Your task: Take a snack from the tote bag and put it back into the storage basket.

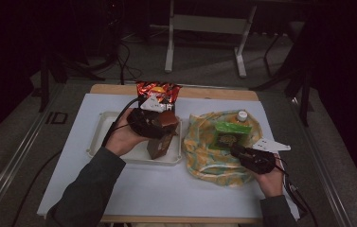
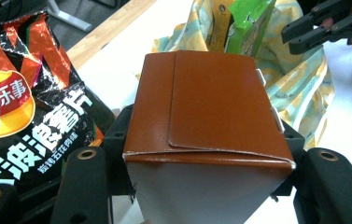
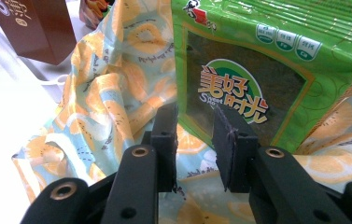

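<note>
gripping the brown carton over the white tray, the left gripper looked mid-transfer toward the patterned bag at three o'clock; right gripper jaws stood parted beside the green packet.

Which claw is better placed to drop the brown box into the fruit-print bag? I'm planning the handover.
The left claw: its jaws already clamp the brown box over the white tray. The right claw sits at the fruit-print bag beside the green packet, probably holding it open.

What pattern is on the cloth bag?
Orange and lemon slices on pale blue cloth bag; the right gripper view shows it best.
</note>
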`<state>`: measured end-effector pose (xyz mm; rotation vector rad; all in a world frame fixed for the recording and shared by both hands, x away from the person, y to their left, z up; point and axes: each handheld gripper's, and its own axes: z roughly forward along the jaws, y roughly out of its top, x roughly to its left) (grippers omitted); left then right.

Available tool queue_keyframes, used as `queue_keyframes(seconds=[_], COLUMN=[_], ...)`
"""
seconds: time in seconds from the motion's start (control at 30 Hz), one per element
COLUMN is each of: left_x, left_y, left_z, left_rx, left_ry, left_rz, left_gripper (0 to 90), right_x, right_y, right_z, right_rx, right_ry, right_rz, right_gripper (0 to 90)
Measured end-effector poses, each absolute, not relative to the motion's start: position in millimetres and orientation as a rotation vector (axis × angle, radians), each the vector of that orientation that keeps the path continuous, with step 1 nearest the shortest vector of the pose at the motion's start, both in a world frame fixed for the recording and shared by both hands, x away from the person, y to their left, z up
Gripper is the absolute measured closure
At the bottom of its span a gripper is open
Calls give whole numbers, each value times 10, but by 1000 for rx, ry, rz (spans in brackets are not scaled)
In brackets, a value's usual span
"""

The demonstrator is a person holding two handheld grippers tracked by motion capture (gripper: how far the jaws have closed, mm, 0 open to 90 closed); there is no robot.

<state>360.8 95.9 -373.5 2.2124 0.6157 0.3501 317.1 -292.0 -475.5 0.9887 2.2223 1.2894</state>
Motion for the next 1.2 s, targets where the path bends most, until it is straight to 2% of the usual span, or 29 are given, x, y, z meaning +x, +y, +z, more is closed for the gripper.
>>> queue_keyframes(seconds=[0.4, 0.67, 1.2], left_x=[3637, 3687, 3750], left_y=[866, 800, 421], left_z=[-3864, -3919, -4039], left_rx=[2289, 2266, 2281], left_ry=[601, 615, 554], left_rz=[352, 341, 297], left_gripper=[418, 410, 379], right_x=[3170, 3174, 3180], right_y=[-2923, -2927, -2941], right_z=[-4758, -4765, -4770], right_rx=[994, 1000, 1007], right_ry=[2224, 2227, 2227], right_rz=[1291, 1288, 1290], right_gripper=[703, 697, 687])
